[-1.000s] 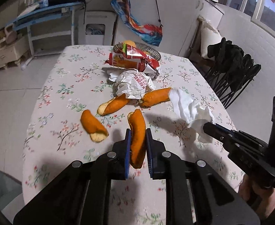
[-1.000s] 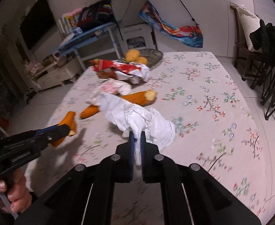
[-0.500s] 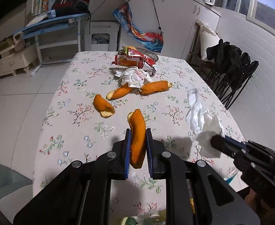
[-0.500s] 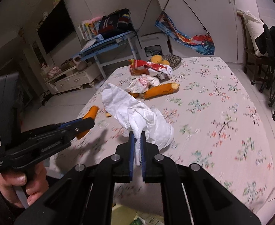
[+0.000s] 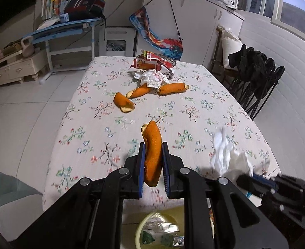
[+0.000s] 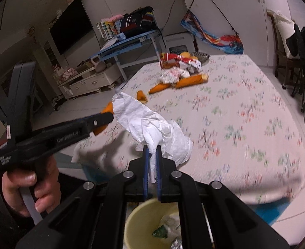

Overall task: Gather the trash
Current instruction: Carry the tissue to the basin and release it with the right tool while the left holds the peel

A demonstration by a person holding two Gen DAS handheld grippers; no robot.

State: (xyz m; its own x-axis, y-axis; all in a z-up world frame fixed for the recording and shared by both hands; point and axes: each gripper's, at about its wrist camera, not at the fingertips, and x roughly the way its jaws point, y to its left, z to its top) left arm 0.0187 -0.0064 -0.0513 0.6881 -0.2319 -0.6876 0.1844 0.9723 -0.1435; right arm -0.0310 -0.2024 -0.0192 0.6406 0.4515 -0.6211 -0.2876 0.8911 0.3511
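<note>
My left gripper [image 5: 153, 167] is pinching a curved, pitted orange peel strip [image 5: 151, 155] at bottom centre. My right gripper [image 6: 150, 168] is clamped on a crumpled white tissue [image 6: 152, 128], soft and wrinkly, billowing up-left. Only the right view clearly shows the round pale-yellow plastic bin [image 6: 140, 217] directly below, with wrappers inside. More peels [image 5: 173, 88] lie mid-frame on the floral tablecloth [image 5: 204, 112].
</note>
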